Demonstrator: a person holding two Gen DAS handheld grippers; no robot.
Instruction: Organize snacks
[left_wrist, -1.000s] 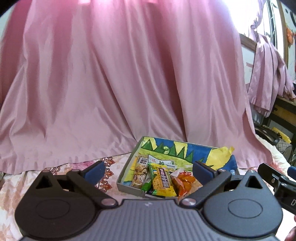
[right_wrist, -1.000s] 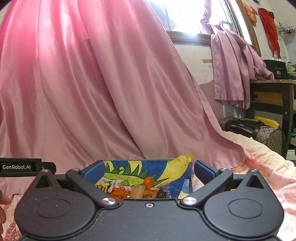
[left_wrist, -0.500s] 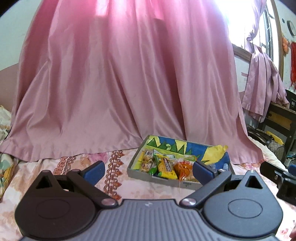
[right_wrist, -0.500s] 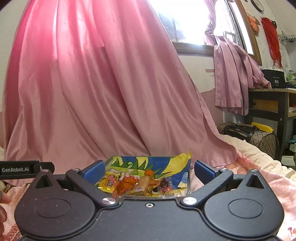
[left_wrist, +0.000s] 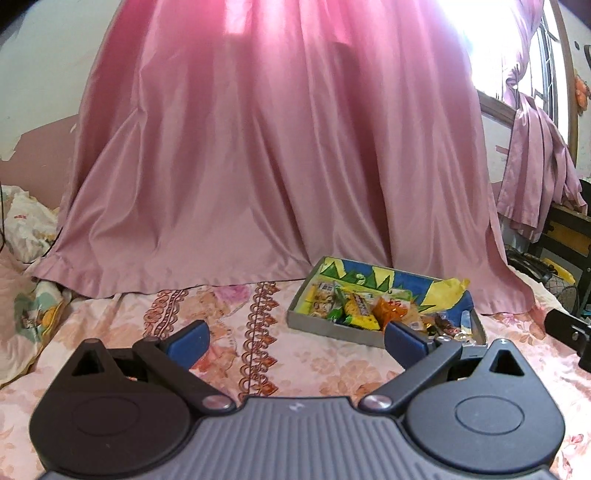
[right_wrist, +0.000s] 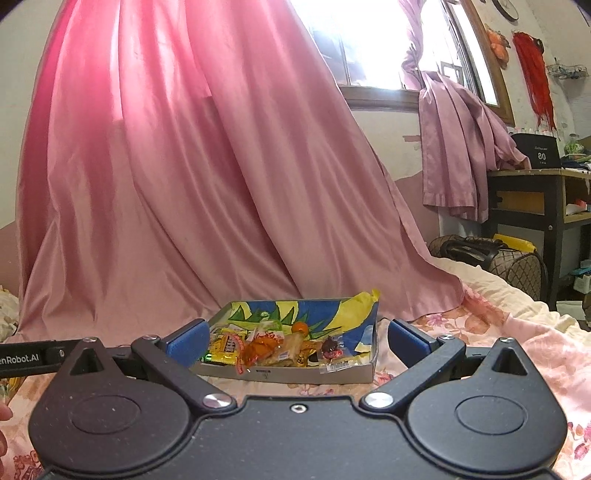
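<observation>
Both hand-held grippers, left hand-held gripper (left_wrist: 297, 341) and right hand-held gripper (right_wrist: 295, 341), have drawn back from the snack box (right_wrist: 280, 374), fingers spread and empty, leaving it on the bed (left_wrist: 221, 332), ahead of the right one and ahead-right of the left, packets gathered inside.

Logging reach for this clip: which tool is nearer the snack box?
Right. The right tool faces the snack box squarely, close behind it; the left tool sits back and to its left, both open.
</observation>
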